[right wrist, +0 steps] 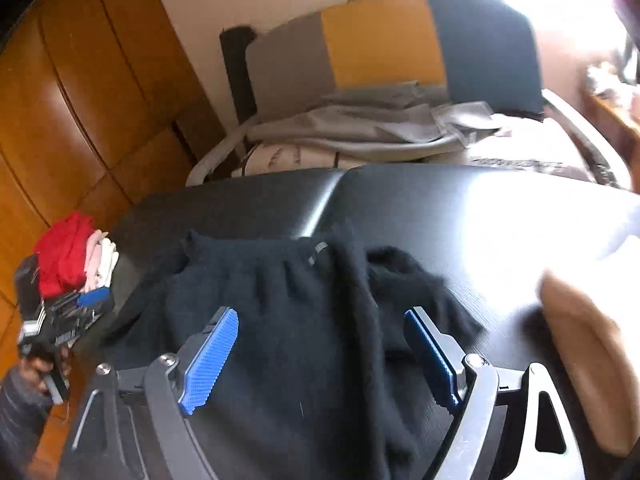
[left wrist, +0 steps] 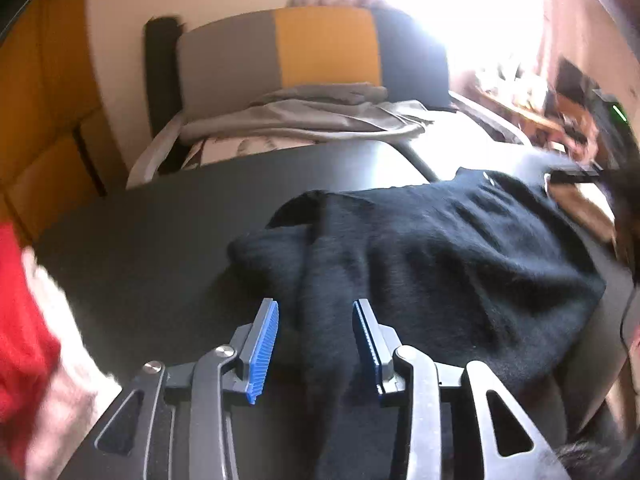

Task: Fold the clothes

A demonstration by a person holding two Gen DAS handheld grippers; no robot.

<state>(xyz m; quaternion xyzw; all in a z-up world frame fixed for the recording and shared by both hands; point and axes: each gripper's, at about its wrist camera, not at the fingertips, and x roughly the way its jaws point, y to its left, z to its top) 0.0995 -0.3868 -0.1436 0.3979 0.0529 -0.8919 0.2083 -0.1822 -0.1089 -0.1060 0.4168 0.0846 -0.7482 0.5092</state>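
A black knitted garment (left wrist: 460,248) lies rumpled on the dark table (left wrist: 160,240). In the left wrist view one long fold of it runs toward me between the blue pads (left wrist: 264,344) of my left gripper (left wrist: 316,304), which is open and not pinching the cloth. The right wrist view shows the same garment (right wrist: 280,300) from its other side, with a sleeve-like strip crossing it lengthwise. My right gripper (right wrist: 320,314) hangs over that strip, open, its jaws wide apart. The left gripper's body (right wrist: 64,320) shows at the garment's far left edge.
A pile of red and white clothes (right wrist: 72,256) sits at the table's left end. A tan folded item (right wrist: 580,360) lies to the right. Behind the table stands a chair with a grey, yellow and dark cushion (left wrist: 320,48), grey clothes (left wrist: 312,116) draped on it. A wooden wardrobe (right wrist: 80,100) fills the left.
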